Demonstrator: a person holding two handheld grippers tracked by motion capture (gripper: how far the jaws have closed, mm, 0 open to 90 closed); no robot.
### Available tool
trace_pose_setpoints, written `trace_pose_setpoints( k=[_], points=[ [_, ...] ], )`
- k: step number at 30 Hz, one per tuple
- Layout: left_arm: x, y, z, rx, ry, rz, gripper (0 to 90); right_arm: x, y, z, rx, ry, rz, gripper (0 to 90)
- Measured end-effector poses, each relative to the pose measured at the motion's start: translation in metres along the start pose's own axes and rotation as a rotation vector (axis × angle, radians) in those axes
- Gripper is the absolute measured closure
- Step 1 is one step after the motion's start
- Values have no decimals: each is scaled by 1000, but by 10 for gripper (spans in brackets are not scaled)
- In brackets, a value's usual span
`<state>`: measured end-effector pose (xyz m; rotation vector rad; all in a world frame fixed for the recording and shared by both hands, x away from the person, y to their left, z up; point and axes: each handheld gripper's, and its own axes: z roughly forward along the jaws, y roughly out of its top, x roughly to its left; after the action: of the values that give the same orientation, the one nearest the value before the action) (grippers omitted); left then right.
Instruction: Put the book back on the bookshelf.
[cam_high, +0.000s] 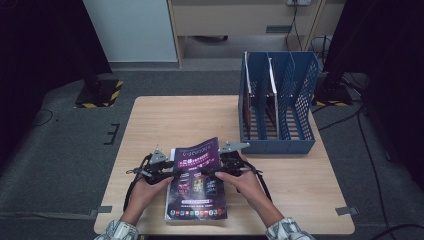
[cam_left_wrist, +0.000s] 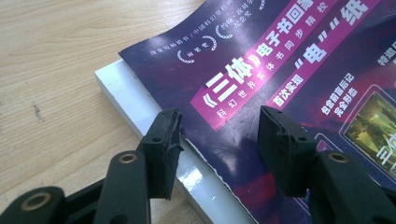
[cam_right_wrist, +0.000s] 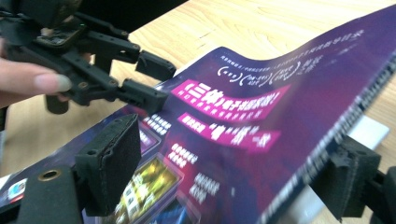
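A purple magazine (cam_high: 196, 185) with pink title bands lies on the wooden table (cam_high: 300, 190) in front of the person. Its right edge is raised, so the cover (cam_right_wrist: 261, 107) bows upward. My right gripper (cam_high: 212, 170) is shut on that raised edge, one jaw over the cover and the other under the thick edge (cam_right_wrist: 229, 168). My left gripper (cam_high: 175, 174) rests at the magazine's left edge with its jaws open (cam_left_wrist: 219, 140), astride the cover's border (cam_left_wrist: 280, 56). A white block (cam_left_wrist: 140, 98) shows beneath the cover. The left gripper (cam_right_wrist: 154, 81) also appears across the magazine in the right gripper view.
A blue file rack (cam_high: 277, 100) with three slots stands at the table's back right; thin magazines (cam_high: 248, 100) stand in its left slots. Bare wood lies left of and behind the magazine. The table's front edge runs just below the person's forearms.
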<state>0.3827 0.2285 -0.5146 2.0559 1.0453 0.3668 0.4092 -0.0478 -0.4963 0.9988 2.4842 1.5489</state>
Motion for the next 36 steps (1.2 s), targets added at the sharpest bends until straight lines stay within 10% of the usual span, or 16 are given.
trace_pose_setpoints(
  k=[15,21,36],
  points=[
    [-2,-1,2,-13,-7,5,434,6,-10,17,60,-39,40,460],
    [-3,5,1,-48,6,17,322,-1,-8,7,-36,-76,48,695],
    [-11,5,10,-24,-89,-1,174,-8,-1,-20,-122,-138,-18,783]
  ],
)
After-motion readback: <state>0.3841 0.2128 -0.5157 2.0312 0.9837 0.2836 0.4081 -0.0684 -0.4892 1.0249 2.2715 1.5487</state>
